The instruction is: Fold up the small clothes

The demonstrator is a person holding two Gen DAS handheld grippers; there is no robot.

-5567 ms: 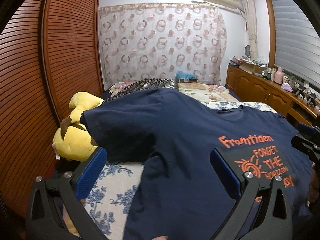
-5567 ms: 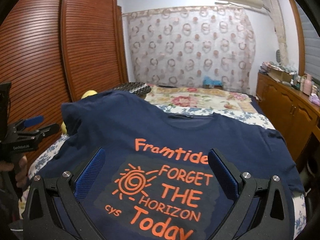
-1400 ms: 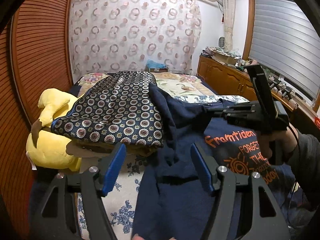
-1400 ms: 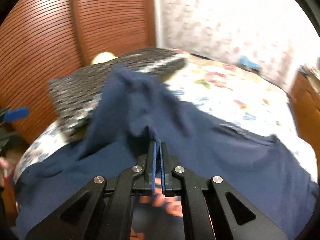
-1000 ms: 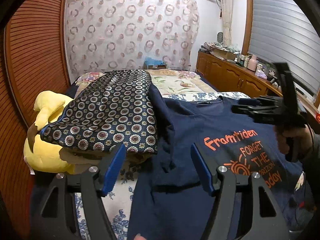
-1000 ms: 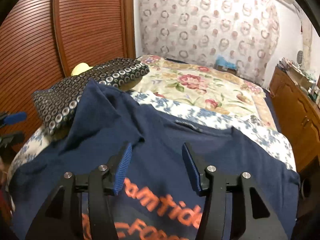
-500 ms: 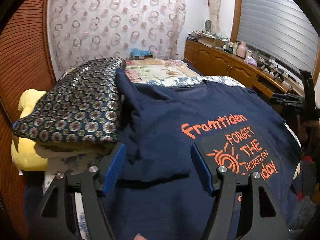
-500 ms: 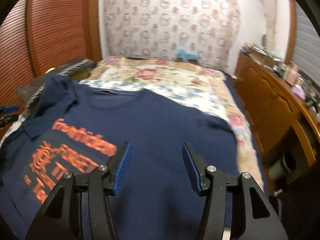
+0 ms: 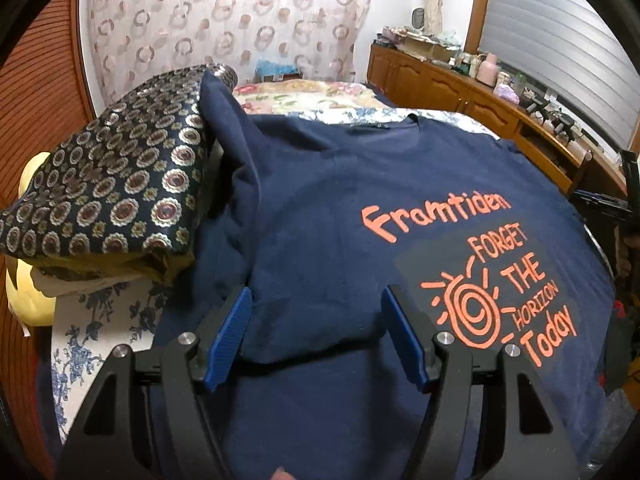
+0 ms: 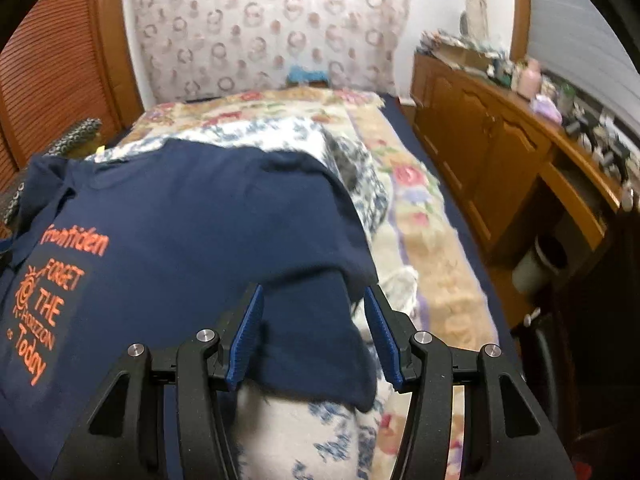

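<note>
Hovering both grippers, left and right, jaws apart, nothing clamped. Shirt lies print-up on bed; right sleeve sits between my right jaws. Risk: pinching bedding too, dragging shirt crooked.

The navy cotton T-shirt with orange lettering runs off the bottom edge in the left wrist view, so its hem isn't visible. The yellow plush toy is mostly buried under the dark medallion-patterned cushion. In the right wrist view everything's smeared with blur, and the clutter on the brown wooden sideboard is too fuzzy to identify.
</note>
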